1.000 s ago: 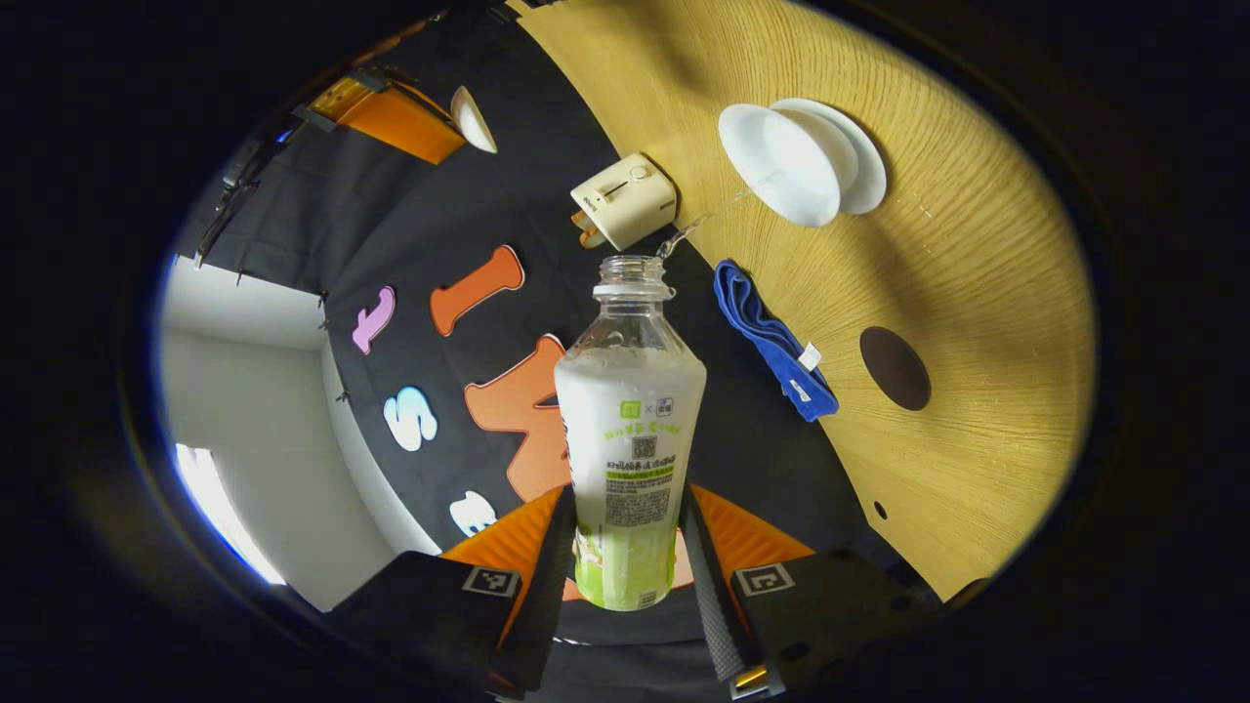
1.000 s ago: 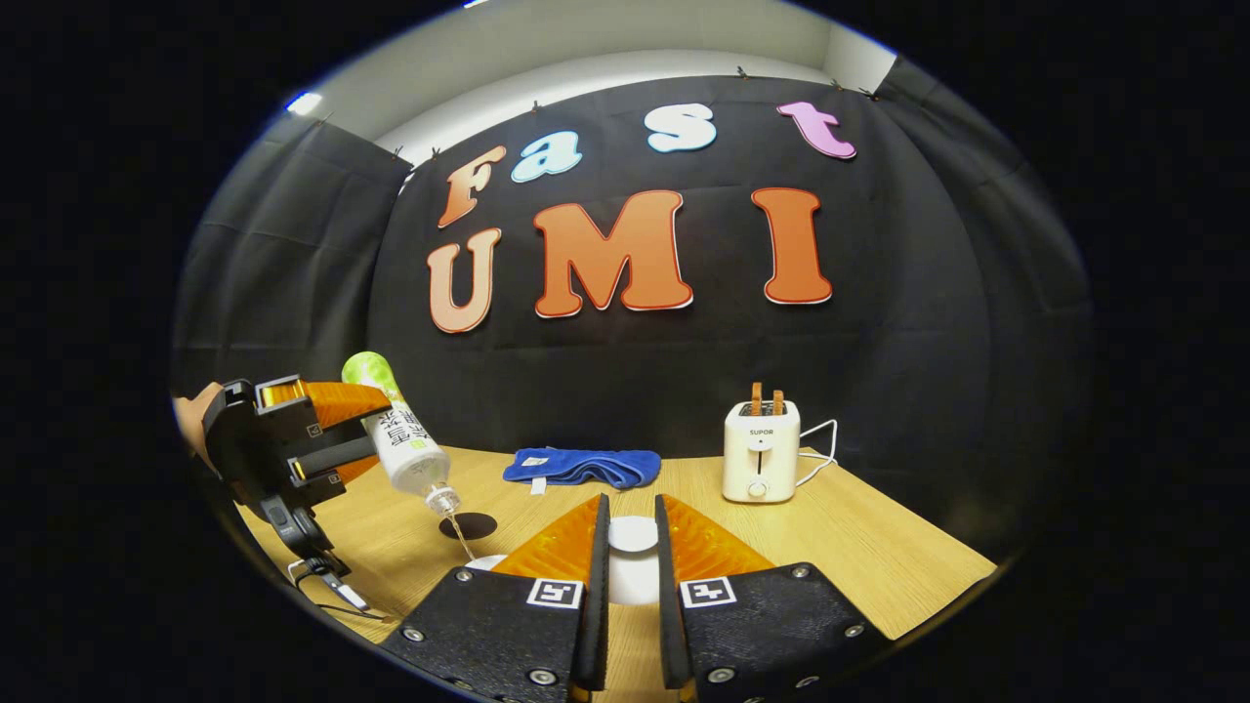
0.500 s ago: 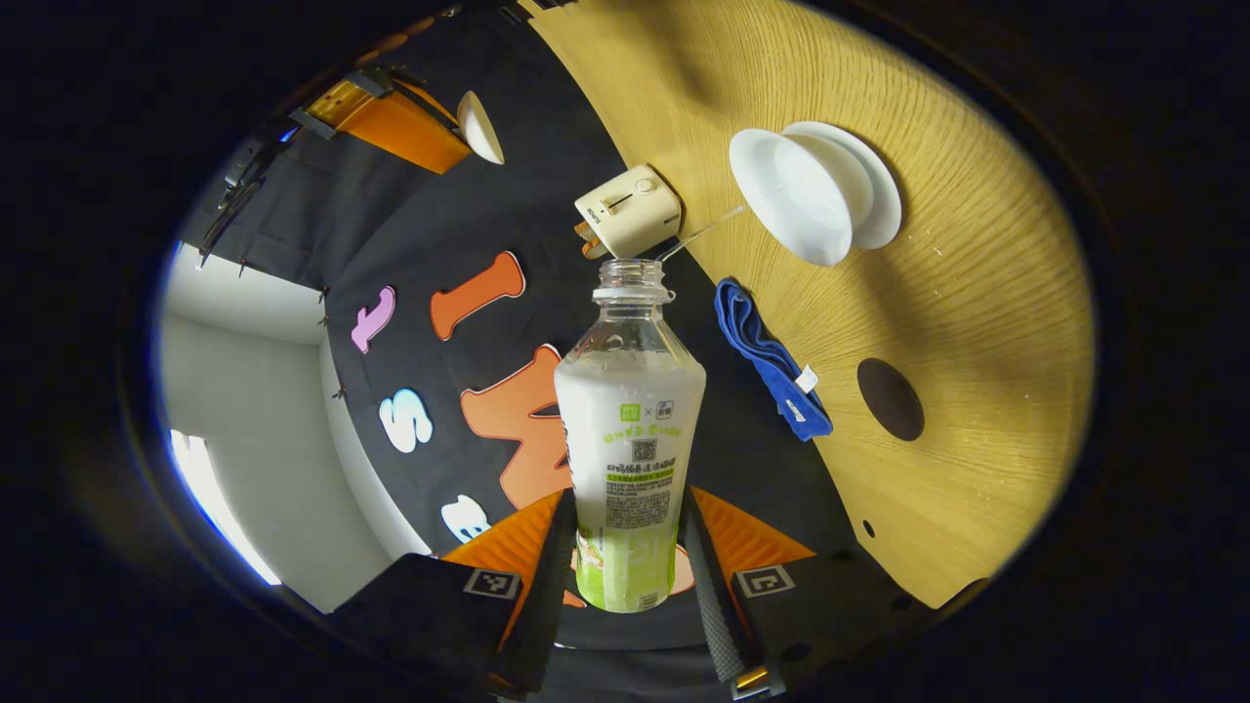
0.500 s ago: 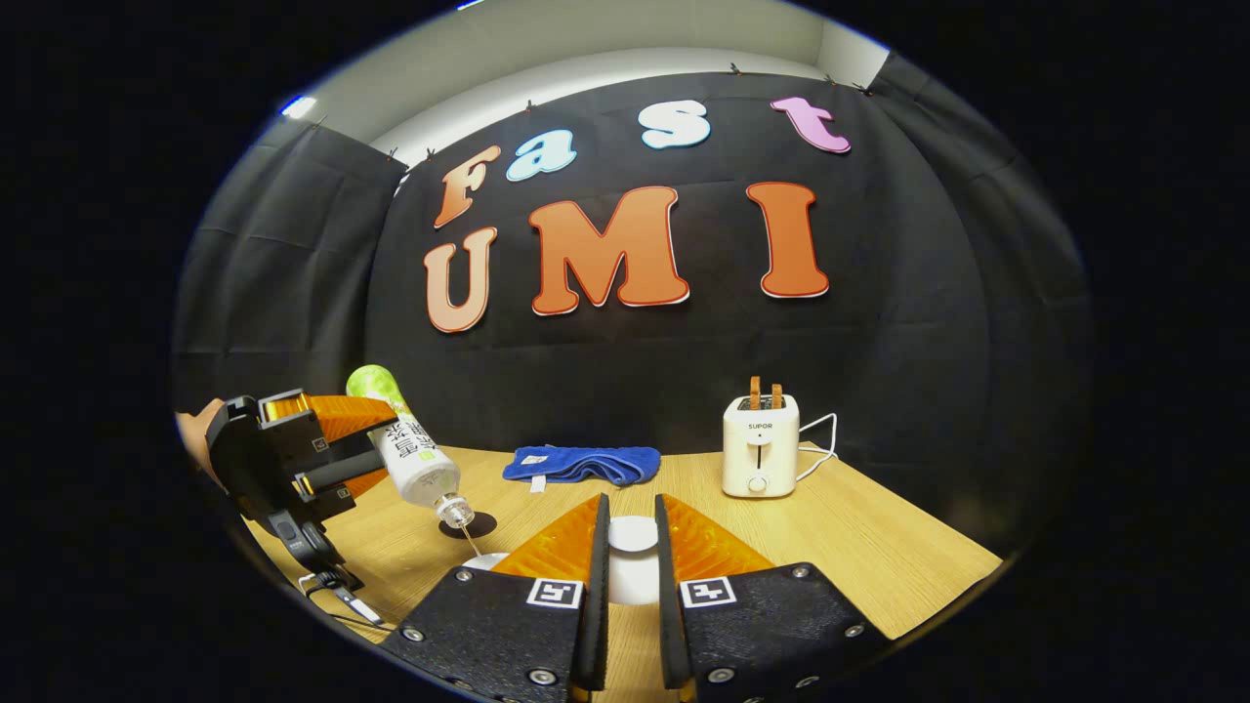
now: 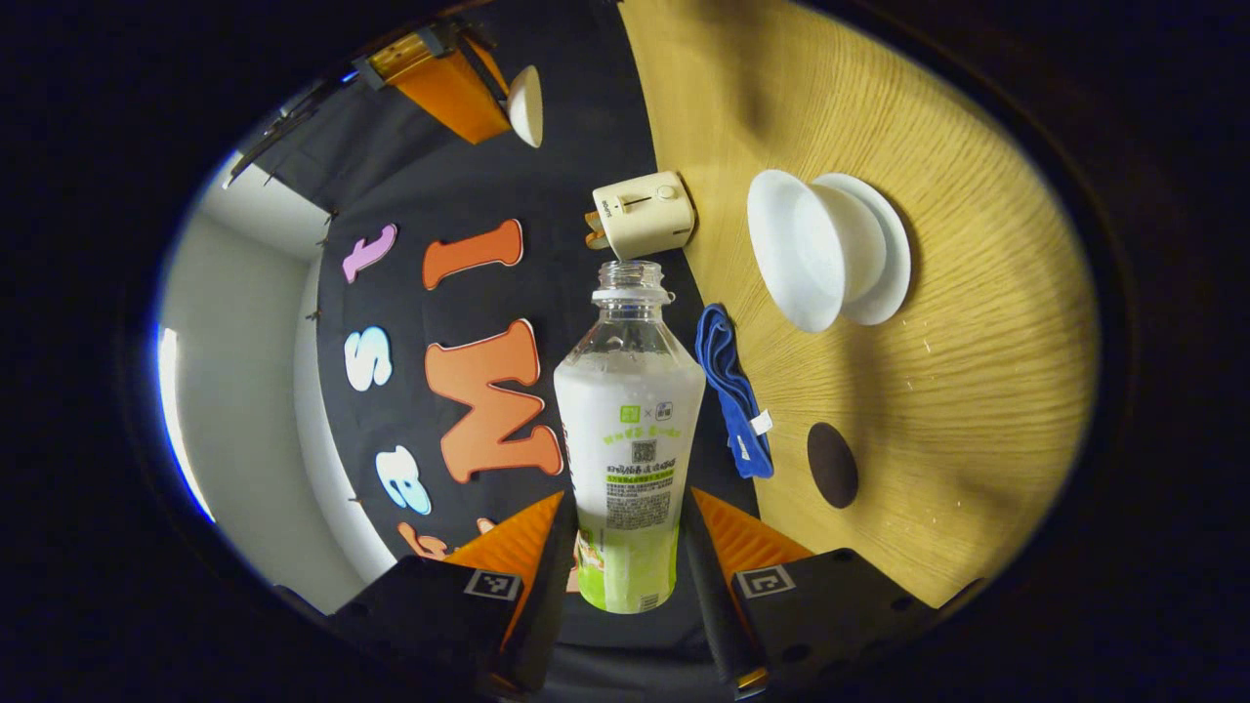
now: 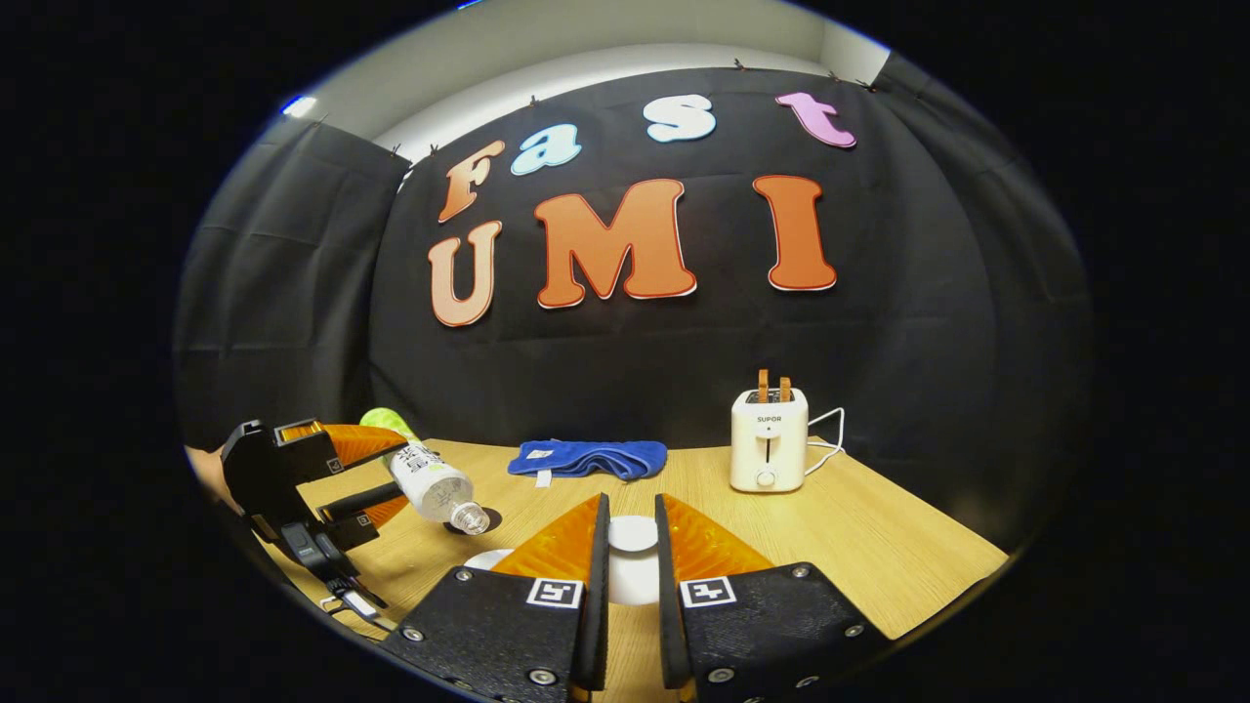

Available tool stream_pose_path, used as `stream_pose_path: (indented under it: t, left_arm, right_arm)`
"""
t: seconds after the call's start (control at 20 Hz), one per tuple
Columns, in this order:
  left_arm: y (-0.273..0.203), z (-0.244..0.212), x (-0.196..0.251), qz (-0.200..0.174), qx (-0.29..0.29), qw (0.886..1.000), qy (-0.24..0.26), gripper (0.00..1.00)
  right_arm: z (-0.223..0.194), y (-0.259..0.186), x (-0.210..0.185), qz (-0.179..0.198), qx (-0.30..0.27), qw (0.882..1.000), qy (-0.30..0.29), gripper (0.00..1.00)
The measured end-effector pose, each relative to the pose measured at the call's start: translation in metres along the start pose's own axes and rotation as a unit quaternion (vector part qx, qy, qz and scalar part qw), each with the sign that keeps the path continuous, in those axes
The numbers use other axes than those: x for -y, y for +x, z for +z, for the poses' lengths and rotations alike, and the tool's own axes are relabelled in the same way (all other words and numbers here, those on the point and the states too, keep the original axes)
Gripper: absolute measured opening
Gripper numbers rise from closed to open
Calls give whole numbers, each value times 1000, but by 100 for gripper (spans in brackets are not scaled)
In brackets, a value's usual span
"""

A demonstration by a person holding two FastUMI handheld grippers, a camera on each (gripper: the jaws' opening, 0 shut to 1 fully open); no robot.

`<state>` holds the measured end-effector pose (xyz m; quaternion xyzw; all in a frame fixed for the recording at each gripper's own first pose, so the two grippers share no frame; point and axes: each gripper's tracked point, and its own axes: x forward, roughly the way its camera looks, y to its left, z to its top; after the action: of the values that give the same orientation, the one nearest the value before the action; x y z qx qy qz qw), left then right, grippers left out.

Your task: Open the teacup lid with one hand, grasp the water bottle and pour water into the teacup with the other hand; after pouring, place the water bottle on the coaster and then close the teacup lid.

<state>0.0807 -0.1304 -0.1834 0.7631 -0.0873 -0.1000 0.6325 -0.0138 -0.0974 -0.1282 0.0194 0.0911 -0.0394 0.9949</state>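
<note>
Above the wooden table point(image 6: 879, 547), the left gripper point(image 5: 625, 576) pinches the tilted water bottle point(image 5: 628, 430) near the teacup point(image 5: 815, 249); the right gripper point(image 6: 630, 576) clamps the white lid point(image 6: 633, 535).

My left gripper point(image 5: 630, 557) clamped on the water bottle point(image 5: 630, 430), held tilted mouth-down, my right gripper point(image 6: 632, 586) level, fingers pinching the teacup lid point(image 6: 633, 534)
</note>
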Motion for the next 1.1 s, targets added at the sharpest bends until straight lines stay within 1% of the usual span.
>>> stream_pose_path:
  t: [0.1,0.2,0.25,0.3,0.4,0.55,0.6,0.65,0.7,0.75,0.8,0.85,0.9,0.95,1.0,1.1]
  left_arm:
    - [-2,-9,-4,20,-8,998,-51,63]
    - [-5,-21,-12,41,-21,993,-110,63]
    - [-4,-28,-17,50,-29,987,-147,62]
    - [-3,-36,-18,52,-37,979,-192,62]
    - [2,-55,-22,57,-55,958,-276,61]
    - [9,-77,-37,73,-70,925,-365,62]
    - [11,-81,-39,70,-74,916,-388,65]
    - [12,-86,-39,72,-80,910,-400,62]
    - [11,-91,-44,79,-83,906,-408,62]
    - [11,-93,-46,85,-84,900,-420,65]
    - [11,-98,-48,90,-85,891,-437,65]
    - [13,-100,-49,94,-86,880,-457,65]
    - [14,-105,-52,101,-89,866,-482,65]
    - [14,-108,-53,104,-90,850,-508,62]
    - [16,-111,-54,109,-92,835,-532,65]
    - [19,-118,-50,116,-97,813,-562,65]
  right_arm:
    - [-2,1,5,-3,-3,1000,5,22]
    - [-5,2,11,-9,-7,1000,10,22]
    - [-4,2,11,-9,-7,1000,12,22]
    - [-4,3,11,-7,-7,1000,13,22]
    - [-4,4,9,-4,-7,1000,14,22]
    - [-7,6,6,-1,-10,1000,10,23]
    - [-7,7,3,2,-10,1000,11,23]
    - [-6,8,0,5,-10,1000,12,22]
    - [-7,8,-5,11,-10,1000,12,22]
    - [-9,10,-9,16,-10,1000,12,22]
    - [-10,11,-12,20,-14,1000,12,22]
    - [-13,14,-15,23,-17,1000,10,22]
    - [-16,16,-19,25,-20,999,8,22]
    - [-18,17,-22,28,-23,999,6,22]
    - [-18,17,-26,31,-24,999,4,22]
    - [-18,20,-34,39,-26,999,0,22]
